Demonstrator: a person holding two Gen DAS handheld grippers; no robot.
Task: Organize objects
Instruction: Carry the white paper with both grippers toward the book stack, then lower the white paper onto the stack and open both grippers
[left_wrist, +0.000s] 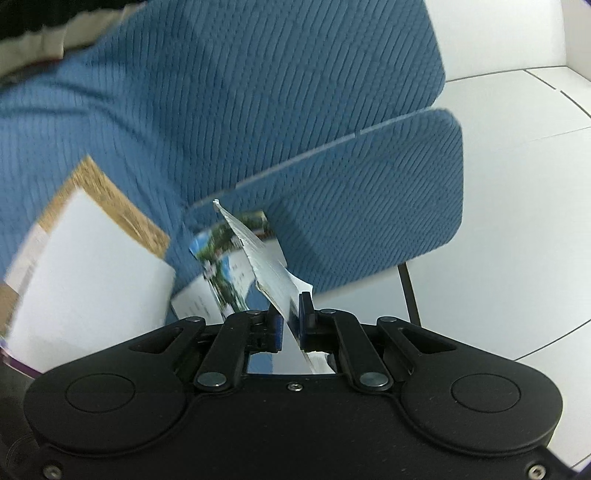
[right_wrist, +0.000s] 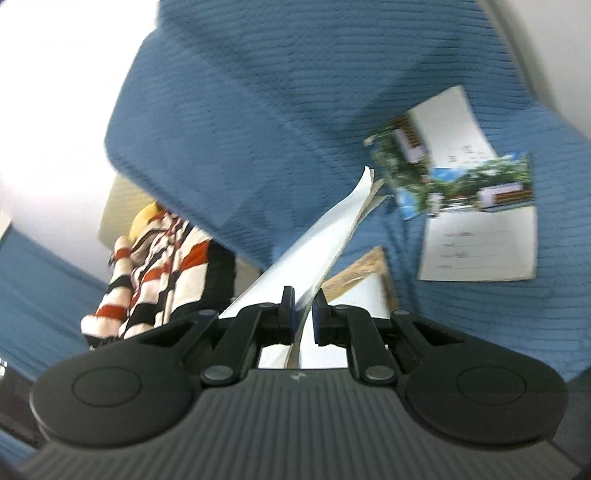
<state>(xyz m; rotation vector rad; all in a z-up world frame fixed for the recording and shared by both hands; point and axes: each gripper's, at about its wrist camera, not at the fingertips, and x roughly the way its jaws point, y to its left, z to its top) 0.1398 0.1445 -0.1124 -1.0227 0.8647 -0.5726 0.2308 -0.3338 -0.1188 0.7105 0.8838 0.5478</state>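
With both tools lifted over the blue sofa (left_wrist: 258, 92), my left gripper (left_wrist: 291, 317) pinches a thin torn-edged card (left_wrist: 266, 258) and my right gripper (right_wrist: 303, 314) clamps a floppy white booklet (right_wrist: 325, 240). Both look light and bendy, so I'd grip near the spine or a stiff edge.

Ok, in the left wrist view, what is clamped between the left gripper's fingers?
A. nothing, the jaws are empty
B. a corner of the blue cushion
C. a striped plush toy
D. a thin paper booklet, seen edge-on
D: the left gripper is shut on a thin booklet, which rises edge-on from between the pads in front of the blue sofa.
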